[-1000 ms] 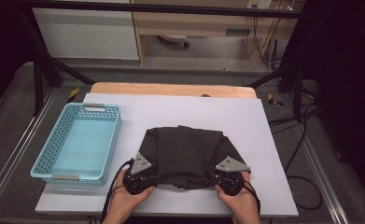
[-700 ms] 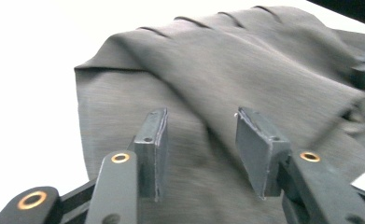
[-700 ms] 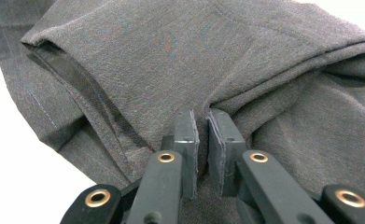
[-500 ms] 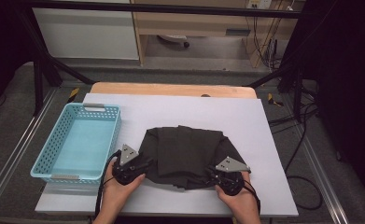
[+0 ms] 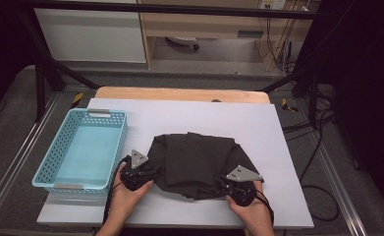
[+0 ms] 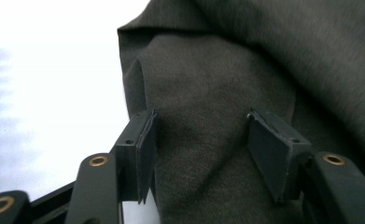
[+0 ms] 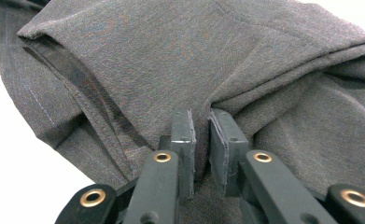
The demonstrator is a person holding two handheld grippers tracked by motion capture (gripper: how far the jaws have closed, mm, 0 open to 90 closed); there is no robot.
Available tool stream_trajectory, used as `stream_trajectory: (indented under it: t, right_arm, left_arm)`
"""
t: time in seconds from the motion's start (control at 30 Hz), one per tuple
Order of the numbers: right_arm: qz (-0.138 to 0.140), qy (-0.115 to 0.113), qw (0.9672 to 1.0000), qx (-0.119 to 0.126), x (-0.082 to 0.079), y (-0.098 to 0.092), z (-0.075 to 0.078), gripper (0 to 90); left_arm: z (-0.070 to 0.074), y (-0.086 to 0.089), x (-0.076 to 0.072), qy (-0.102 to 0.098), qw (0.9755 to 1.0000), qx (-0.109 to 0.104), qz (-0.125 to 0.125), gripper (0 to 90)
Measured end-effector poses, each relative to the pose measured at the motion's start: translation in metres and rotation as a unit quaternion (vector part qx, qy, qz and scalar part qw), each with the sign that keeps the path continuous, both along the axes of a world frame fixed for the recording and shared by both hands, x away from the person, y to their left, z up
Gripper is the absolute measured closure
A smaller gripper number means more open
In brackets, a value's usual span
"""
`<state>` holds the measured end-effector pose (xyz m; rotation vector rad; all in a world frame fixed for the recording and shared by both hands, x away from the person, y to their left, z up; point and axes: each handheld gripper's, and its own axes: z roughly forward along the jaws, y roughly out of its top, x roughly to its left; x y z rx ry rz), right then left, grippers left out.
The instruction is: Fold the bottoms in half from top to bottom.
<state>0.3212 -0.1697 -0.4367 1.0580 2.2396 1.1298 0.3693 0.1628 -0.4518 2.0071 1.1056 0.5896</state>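
Here the left gripper (image 5: 152, 173) sits at the left edge of the dark folded garment (image 5: 197, 162), its jaws pointing across toward the cloth's middle. In the left gripper view those jaws stand apart, having just been opening, and the garment (image 6: 208, 140) lies between and under them: a soft ridge of fabric runs up through the gap, close to the pads but not pinched by either. Beyond the left-hand jaw in that view, the cloth's edge ends and the bare white table (image 6: 49, 84) begins just beside it.

The right gripper (image 5: 225, 184) is at the garment's near right corner, with the cloth spreading away from it toward the far side and toward the other hand. In the right gripper view its jaws are nearly together, with a thin fold of the garment (image 7: 217, 56) caught between the pads, so this gripper has the cloth in a firm pinch. Ahead of the jaws the fabric rises in layered folds, and a seamed hem runs off diagonally to the upper left of them.

A blue basket (image 5: 116, 142) stands on the table just outside the left gripper, on the side away from the garment, close but apart from it. Both hands rest at the near edge of the table behind their grippers.
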Motion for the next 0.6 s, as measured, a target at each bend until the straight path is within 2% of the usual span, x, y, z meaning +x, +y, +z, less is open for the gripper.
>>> stream_trajectory:
  t: [0.2, 0.23, 0.27, 0.3, 0.33, 0.4, 0.5, 0.6]
  right_arm:
    - [0.003, -0.001, 1.0, 0.001, 0.0, 0.0, 0.0, 75.5]
    - [0.006, -0.003, 1.0, 0.003, -0.001, 0.001, 0.0, 71.5]
    - [0.006, -0.003, 1.0, 0.003, -0.001, 0.001, 0.0, 71.5]
    - [0.007, -0.002, 0.9999, 0.008, -0.001, 0.001, 0.001, 65.9]
    - [0.007, -0.002, 0.9999, 0.008, -0.001, 0.001, 0.001, 65.9]
    - [0.008, -0.009, 0.9999, 0.006, -0.003, 0.002, 0.005, 57.7]
    - [-0.001, -0.017, 0.9998, 0.005, -0.006, -0.001, 0.011, 51.1]
    - [-0.009, -0.025, 0.9996, 0.009, -0.009, -0.007, 0.015, 47.3]
  left_arm:
    - [0.002, 0.002, -0.003, 0.0, 0.9999, -0.009, 0.006, 36.3]
    - [0.005, 0.003, -0.004, -0.002, 0.9999, -0.013, 0.007, 34.5]
    - [0.007, 0.004, -0.006, -0.005, 0.9997, -0.02, 0.009, 34.5]
    - [0.009, 0.005, -0.008, -0.01, 0.9996, -0.024, 0.01, 34.0]
    - [0.011, 0.006, -0.009, -0.014, 0.9994, -0.028, 0.013, 34.0]
    - [0.016, 0.008, -0.014, -0.021, 0.999, -0.037, 0.012, 33.3]
    - [0.016, 0.008, -0.014, -0.021, 0.999, -0.037, 0.015, 30.8]
    - [0.013, 0.009, -0.011, -0.011, 0.9993, -0.03, 0.018, 29.1]
